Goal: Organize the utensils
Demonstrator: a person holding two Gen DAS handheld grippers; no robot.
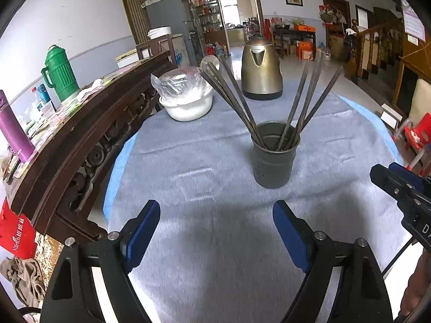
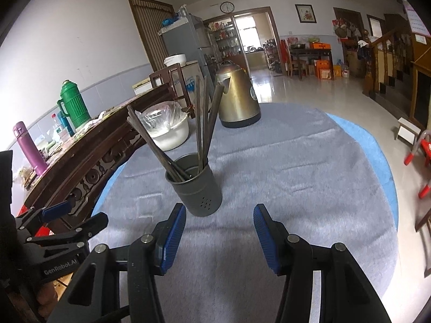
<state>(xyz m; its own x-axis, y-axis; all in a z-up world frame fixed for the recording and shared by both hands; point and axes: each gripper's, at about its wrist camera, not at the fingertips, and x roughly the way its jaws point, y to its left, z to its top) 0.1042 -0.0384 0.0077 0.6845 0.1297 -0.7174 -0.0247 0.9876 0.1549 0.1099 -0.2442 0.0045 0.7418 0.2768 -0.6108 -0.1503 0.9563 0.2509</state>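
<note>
Utensils [image 1: 269,99] are standing bundled in a dark cylindrical holder [image 1: 274,161] that is sitting upright near the middle of the grey-covered tabletop [image 1: 188,161], with a brass-coloured kettle [image 1: 260,70] behind it and a white bowl [image 1: 187,105] covered in plastic film off to its left. Nothing loose is lying on the cloth, so the sorting is looking finished or nearly so. The left gripper [image 1: 215,226] is hovering in front of the holder with its fingers spread wide and nothing between them; the right gripper [image 2: 219,231] is hovering just short of the holder with its fingers parted about halfway, also gripping nothing. Each gripper is showing at the edge of the other's view: the right one [image 1: 398,188] and the left one [image 2: 67,226]. If a further step is being attempted, it is probably best done by keeping both grippers clear of the leaning handles, coming in from above rather than from the side, and steadying the holder low on its wall so that it is not tipping. The utensils' long axes are running steeply up out of the holder, fanning into two groups: one leaning left toward the bowl, the other leaning right, with their lower ends hidden inside the holder
</note>
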